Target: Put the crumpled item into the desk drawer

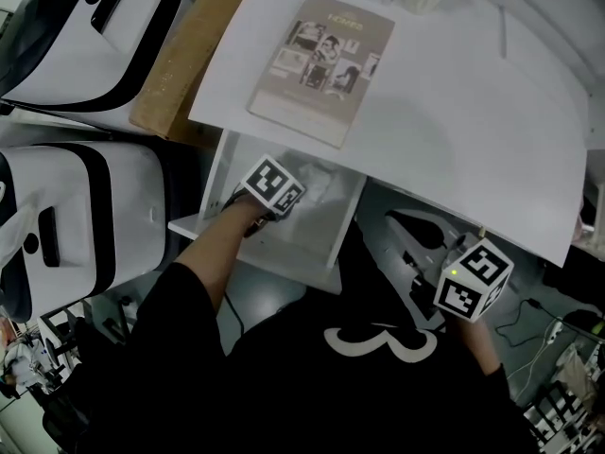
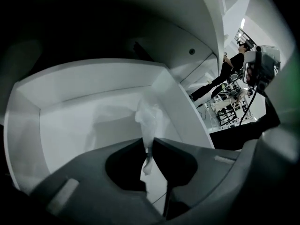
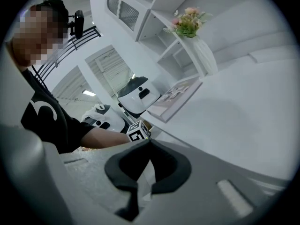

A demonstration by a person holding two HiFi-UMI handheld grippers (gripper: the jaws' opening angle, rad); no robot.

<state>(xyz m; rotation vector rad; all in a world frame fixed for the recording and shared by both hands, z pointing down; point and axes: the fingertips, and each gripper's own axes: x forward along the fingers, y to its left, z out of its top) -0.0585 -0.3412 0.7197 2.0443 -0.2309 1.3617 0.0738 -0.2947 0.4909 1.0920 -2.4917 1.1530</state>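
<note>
Crumpled plastic is sitting clamped between the fingers of the left gripper, bulging beyond them inside the drawer.

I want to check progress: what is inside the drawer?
In the drawer: the crumpled item, pinched by the left gripper, over the white floor. The gripper covers the near part.

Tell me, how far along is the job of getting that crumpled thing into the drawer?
Nearly done. The drawer stands open, so that step is finished. In hand: the left gripper reaches inside it, shut on the crumpled item. Left to do: let go so the item lies in the drawer, then probably draw the gripper out. The right gripper is shut and empty, away from the drawer.
</note>
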